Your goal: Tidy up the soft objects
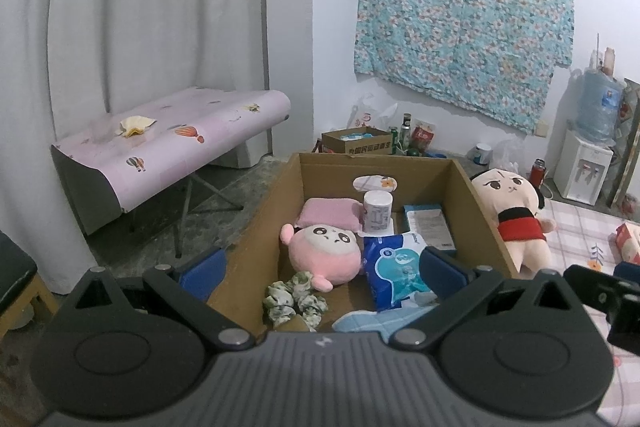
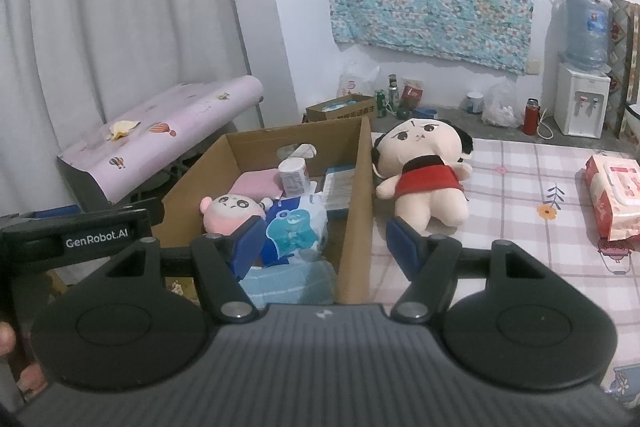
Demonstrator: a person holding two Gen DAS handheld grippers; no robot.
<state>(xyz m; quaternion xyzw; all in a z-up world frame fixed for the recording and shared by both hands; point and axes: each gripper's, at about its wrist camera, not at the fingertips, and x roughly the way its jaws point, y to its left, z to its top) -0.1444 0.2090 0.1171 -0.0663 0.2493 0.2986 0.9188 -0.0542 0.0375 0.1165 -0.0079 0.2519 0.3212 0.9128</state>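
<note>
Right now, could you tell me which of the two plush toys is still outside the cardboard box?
The cream doll in the red top, lying on the checked cloth; the pink round plush is inside.

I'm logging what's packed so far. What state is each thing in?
left gripper: open, empty
right gripper: open, empty
cardboard box: open-topped, partly filled
pink plush: in box
blue tissue pack: in box
toilet roll: upright in box
red-shirted doll: outside, touching box wall
wet wipes pack: outside, on tablecloth
</note>
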